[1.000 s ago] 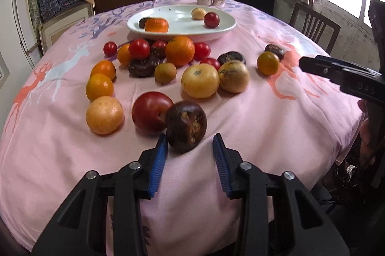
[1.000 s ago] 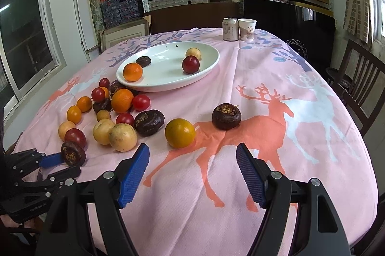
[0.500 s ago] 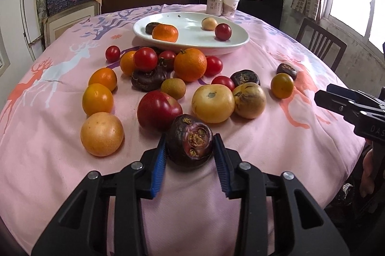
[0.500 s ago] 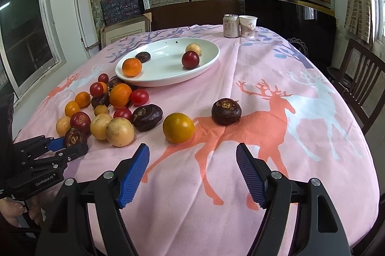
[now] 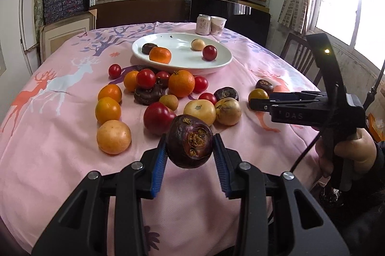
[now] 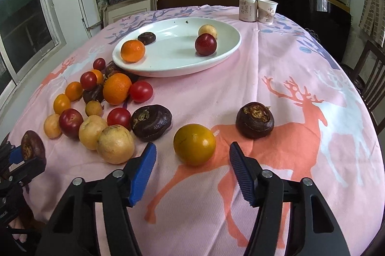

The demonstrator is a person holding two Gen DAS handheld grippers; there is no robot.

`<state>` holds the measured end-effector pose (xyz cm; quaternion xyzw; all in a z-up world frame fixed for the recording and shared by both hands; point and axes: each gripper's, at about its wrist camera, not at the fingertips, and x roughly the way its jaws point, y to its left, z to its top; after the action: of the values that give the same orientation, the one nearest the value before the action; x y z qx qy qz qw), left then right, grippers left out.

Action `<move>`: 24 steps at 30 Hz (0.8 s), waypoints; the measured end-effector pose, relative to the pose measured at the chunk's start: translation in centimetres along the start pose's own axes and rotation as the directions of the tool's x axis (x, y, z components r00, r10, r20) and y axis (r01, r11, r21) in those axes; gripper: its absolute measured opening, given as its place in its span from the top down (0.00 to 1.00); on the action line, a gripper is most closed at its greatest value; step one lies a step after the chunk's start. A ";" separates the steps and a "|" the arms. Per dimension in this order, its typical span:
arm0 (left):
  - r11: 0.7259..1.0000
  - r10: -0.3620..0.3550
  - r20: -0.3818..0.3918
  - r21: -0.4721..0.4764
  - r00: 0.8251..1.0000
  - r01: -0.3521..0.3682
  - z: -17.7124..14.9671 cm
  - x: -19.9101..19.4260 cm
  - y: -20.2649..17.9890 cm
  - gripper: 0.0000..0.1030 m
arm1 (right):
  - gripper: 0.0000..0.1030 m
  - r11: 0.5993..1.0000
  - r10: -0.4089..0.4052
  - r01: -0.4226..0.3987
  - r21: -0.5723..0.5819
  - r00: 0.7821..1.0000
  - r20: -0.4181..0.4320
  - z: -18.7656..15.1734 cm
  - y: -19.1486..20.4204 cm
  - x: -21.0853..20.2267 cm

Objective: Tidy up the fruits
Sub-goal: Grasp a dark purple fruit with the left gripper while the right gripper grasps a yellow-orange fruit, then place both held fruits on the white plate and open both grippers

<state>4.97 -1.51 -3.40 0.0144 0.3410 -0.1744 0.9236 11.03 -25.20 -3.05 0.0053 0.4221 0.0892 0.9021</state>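
Left wrist view: your left tongs point(image 5: 190, 154) clench a dark purple wrinkled round fruit point(image 5: 190, 144); beyond them, the white oval plate point(image 5: 223, 63) holds four fruits, most remain outside. Your right tongs point(image 6: 192, 159) are closing, gripping nothing yet, around a yellow-orange round fruit point(image 6: 194, 144).

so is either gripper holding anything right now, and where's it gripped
The left gripper holds a dark purple fruit by its two sides. The right gripper holds nothing; its jaws are closing around a yellow-orange fruit.
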 end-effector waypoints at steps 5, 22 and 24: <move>1.000 0.003 0.005 -0.012 1.000 -0.003 -0.2 -0.2 0.7 0.65 | 0.63 1.000 -0.018 0.018 -0.001 0.999 -0.040 0.6 0.5 1.5; 0.999 -0.028 0.049 0.025 0.998 0.027 5.7 0.8 1.2 0.65 | 0.63 0.996 0.070 -0.078 0.054 0.988 0.135 3.3 -3.2 -4.5; 0.999 -0.033 0.061 0.028 0.998 0.032 8.0 1.5 1.4 0.65 | 0.63 0.995 0.075 -0.085 0.059 0.985 0.153 5.0 -3.8 -4.6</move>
<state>11.54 -1.81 1.63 0.0157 0.3101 -0.1943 0.9305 12.51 -29.40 3.33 0.0587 0.3549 0.1109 0.9265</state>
